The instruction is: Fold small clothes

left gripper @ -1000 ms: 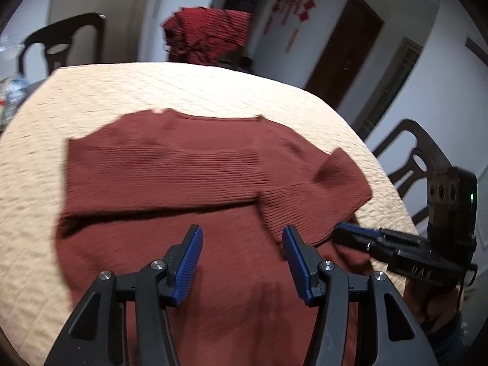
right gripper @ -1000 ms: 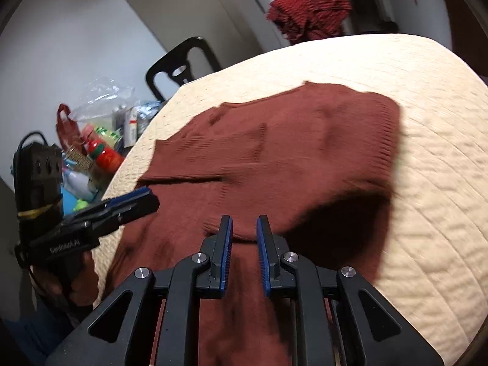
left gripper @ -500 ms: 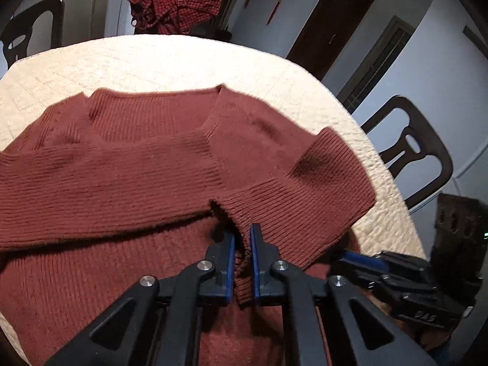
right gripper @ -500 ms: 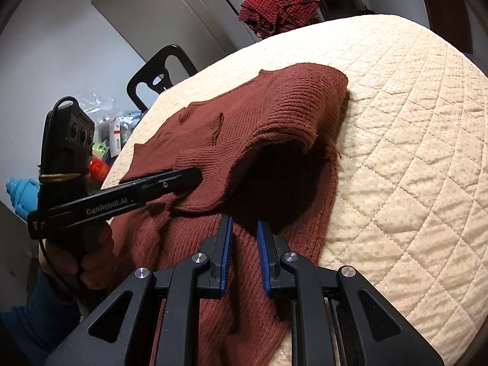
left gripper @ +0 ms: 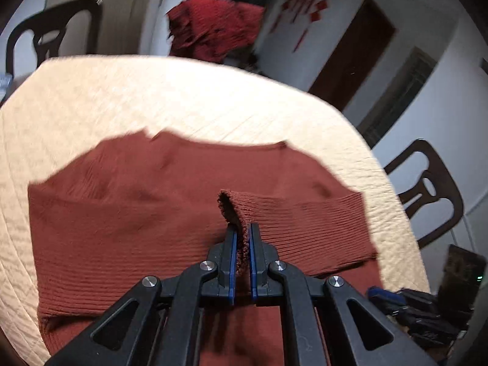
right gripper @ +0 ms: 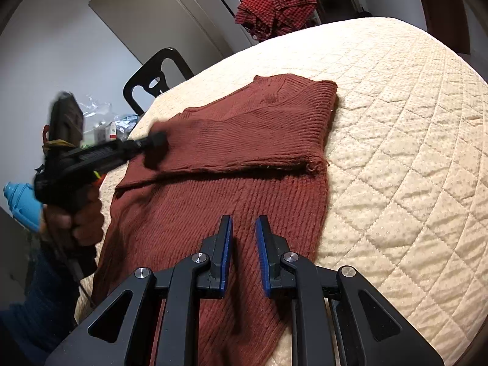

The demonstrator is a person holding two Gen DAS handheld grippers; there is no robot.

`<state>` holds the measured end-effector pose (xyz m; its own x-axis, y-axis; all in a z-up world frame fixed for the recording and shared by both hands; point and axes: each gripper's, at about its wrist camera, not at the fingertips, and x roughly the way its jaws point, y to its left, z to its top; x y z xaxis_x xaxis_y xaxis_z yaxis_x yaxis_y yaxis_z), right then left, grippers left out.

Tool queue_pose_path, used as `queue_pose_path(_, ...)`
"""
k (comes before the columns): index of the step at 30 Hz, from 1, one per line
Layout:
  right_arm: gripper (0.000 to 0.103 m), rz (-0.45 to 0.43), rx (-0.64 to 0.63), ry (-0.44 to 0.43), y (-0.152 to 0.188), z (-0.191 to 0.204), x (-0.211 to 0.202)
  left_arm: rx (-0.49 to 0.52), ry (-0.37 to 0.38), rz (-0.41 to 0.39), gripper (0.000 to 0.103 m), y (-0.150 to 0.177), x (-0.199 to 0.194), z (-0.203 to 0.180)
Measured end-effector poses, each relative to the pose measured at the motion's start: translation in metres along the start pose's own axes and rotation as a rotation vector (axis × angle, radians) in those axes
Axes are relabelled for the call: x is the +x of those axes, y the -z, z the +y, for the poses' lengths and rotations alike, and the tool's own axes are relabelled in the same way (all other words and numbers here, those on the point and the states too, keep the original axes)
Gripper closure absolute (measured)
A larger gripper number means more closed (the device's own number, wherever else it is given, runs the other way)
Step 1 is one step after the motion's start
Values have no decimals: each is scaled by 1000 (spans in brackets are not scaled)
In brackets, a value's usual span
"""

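A rust-brown knit sweater (left gripper: 128,207) lies on the cream quilted table (left gripper: 91,97), sleeves folded across its chest. My left gripper (left gripper: 241,231) is shut on the cuff of the right sleeve (left gripper: 235,207) and holds it lifted over the sweater's middle. In the right wrist view the sweater (right gripper: 244,158) lies ahead, and the left gripper (right gripper: 155,140) shows blurred over its left side. My right gripper (right gripper: 244,228) hovers over the sweater's lower body, jaws narrowly apart with nothing between them.
A red checked garment (right gripper: 274,9) hangs over a chair beyond the table's far edge. Dark chairs stand at the left (left gripper: 52,36) and right (left gripper: 427,189). Clutter with a blue bottle (right gripper: 21,204) sits off the table's left side.
My left gripper, open a second ago, closed on the sleeve cuff and has lifted it toward the sweater's middle. The right gripper stayed low and opened slightly.
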<state>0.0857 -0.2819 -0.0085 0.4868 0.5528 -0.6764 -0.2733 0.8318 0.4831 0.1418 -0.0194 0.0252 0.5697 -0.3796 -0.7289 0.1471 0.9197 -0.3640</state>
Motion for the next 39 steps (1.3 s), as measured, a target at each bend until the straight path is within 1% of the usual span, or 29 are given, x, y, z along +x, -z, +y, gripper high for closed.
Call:
queue_pose_path(2, 87, -1, -6, 8, -3, 2, 0, -9, -1, 17, 94, 5, 2, 4)
queue_pose_path(4, 87, -9, -13, 14, -6, 3, -1, -12, 7, 12, 93, 10, 0, 3)
queue_pose_path(6, 87, -24, -18, 19, -10, 4, -5, -12, -6, -2, 88, 9, -5, 3)
queue_pose_path(7, 87, -34, -20, 22, -13, 5, -7, -12, -22, -19, 83, 8, -9, 3)
queue_pose_path(8, 87, -44, -22, 27, -15, 5, -9, -11, -37, -37, 80, 8, -13, 4)
queue_pose_path(10, 87, -61, -29, 42, -21, 5, -12, -14, -55, -68, 80, 5, -22, 7)
queue_pose_path(12, 87, -71, -35, 58, -29, 5, -10, -10, -47, -84, 80, 2, -27, 5)
queue_pose_path(14, 87, -76, -33, 73, -33, 4, -7, 17, -38, -83, 80, 1, -27, -1)
queue_pose_path(17, 87, -76, -34, 100, -37, -1, 3, 61, -30, -44, 80, 6, -14, -9)
queue_pose_path(19, 87, -39, -38, 155, -37, -7, 15, 83, -47, 4, 80, 11, 0, -12)
queue_pose_path(20, 92, -43, -36, 159, -36, -9, 16, 91, -63, 22, 80, 16, 6, -11)
queue_pose_path(21, 92, -41, -34, 154, -36, -10, 14, 107, -60, -8, 80, 19, 5, -11)
queue_pose_path(22, 92, -36, -36, 155, -36, -9, 13, 118, -61, -9, 80, 21, 4, -11)
queue_pose_path(25, 91, -59, -53, 156, -40, -7, 6, 111, -60, -8, 80, 18, 1, -9)
queue_pose_path(30, 91, -94, -42, 169, -65, -13, 11, 136, -83, -51, 80, 4, -1, -19)
queue_pose_path(32, 91, -81, -34, 184, -75, -19, 20, 135, -90, -41, 77, -1, 6, -21)
queue_pose_path(34, 91, -76, -33, 203, -80, -23, 27, 123, -112, -12, 77, -2, 19, -16)
queue_pose_path(37, 91, -63, -32, 237, -84, -30, 34, 143, -112, -39, 77, 4, 22, -14)
queue_pose_path(39, 91, -70, -39, 230, -83, -32, 33, 152, -116, -40, 77, 5, 20, -15)
